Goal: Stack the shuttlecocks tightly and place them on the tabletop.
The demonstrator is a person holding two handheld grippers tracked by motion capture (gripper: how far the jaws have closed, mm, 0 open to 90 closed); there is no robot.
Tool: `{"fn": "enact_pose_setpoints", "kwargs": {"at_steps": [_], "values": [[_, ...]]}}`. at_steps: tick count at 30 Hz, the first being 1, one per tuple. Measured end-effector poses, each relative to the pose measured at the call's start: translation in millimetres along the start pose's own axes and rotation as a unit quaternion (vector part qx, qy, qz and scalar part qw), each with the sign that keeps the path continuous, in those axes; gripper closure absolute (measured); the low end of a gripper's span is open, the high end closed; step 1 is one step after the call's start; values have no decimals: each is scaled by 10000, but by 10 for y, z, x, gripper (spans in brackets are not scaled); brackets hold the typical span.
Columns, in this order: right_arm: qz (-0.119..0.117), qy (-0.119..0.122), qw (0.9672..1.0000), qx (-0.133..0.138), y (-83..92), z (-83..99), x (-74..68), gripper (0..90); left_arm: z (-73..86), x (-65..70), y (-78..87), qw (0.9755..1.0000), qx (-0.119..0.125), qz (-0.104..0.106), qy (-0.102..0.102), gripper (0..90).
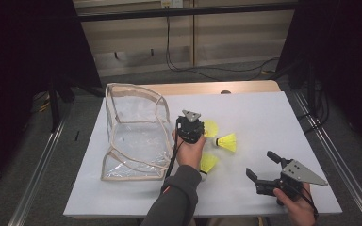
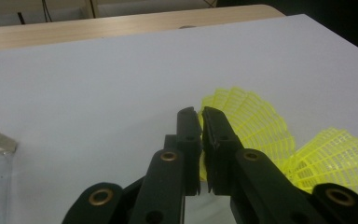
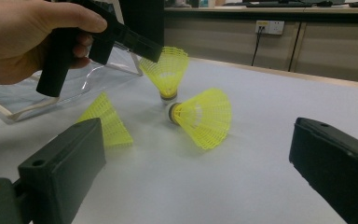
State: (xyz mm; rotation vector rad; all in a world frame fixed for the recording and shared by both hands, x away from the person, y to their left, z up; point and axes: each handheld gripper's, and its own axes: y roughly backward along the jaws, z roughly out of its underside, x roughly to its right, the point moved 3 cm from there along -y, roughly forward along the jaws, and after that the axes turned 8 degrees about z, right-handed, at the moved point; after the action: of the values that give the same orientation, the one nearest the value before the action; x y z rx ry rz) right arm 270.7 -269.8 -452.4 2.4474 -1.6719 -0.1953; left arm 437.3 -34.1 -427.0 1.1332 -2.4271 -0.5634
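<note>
Right gripper view – conical, perhaps plastic-mesh yellow shuttlecock (image 3: 199,115).

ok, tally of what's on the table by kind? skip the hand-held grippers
Yellow shuttlecocks: 3: one pinched by its skirt rim, one on its side, one nearest the person
Clear plastic pouch with beige trim: 1
Total: 4

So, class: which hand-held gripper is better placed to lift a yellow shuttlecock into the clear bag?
Left hand-held gripper: jaws pinch a shuttlecock skirt beside the clear bag. Right hand-held gripper sits open, farther away.
</note>
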Motion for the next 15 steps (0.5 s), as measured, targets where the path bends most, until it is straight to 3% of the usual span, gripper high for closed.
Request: {"fn": "enact_pose_setpoints", "kwargs": {"at_steps": [8,15], "values": [[-9,-24,10000,6,3,0,4,26,-6,17,-68,10000,64,-40,-16,828],[0,-32,10000,9,6,2,13,26,11,16,-20,9999,-144,11,-18,889]]}}
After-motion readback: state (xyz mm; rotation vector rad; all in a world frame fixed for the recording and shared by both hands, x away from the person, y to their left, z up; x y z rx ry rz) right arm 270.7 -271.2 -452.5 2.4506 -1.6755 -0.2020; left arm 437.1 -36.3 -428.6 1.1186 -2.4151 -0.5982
